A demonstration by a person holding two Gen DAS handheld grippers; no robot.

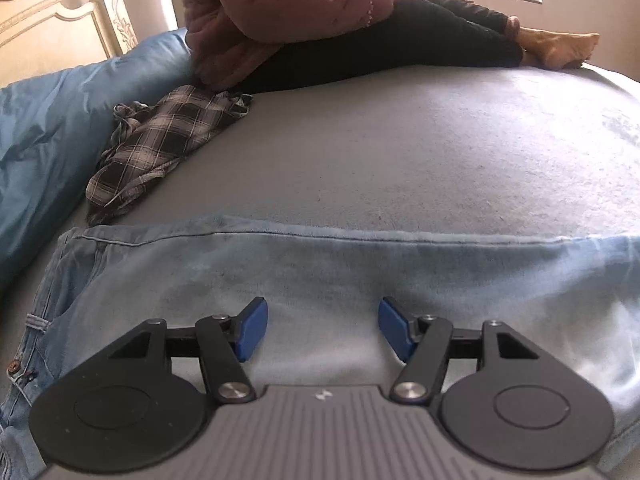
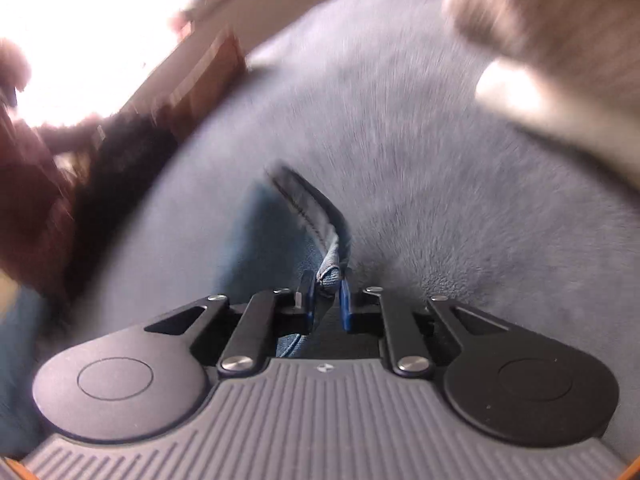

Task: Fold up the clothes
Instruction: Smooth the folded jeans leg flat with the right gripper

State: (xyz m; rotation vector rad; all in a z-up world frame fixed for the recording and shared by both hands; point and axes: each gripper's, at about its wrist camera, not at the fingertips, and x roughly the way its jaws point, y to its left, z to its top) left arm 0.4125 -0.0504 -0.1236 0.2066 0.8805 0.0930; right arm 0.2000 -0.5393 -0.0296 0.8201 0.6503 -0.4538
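Over the jeans (image 1: 320, 264), left gripper (image 1: 322, 328) spread wide; right gripper (image 2: 325, 300) pinching their hem; no legible writing

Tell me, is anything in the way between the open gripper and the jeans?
No. The left gripper hangs open right over the jeans with nothing between. The plaid shirt lies off to the side, and the right gripper already pinches a denim edge.

I see a bed (image 1: 420, 152) covered in a grey fleecy sheet filling most of the left wrist frame. Light blue jeans (image 1: 320, 264) lie flat across the lower part. A plaid shirt (image 1: 160, 136) sits crumpled at centre left, beside a blue duvet (image 1: 52, 120) along the left edge. A person (image 1: 320, 28) sits on the bed at the top.
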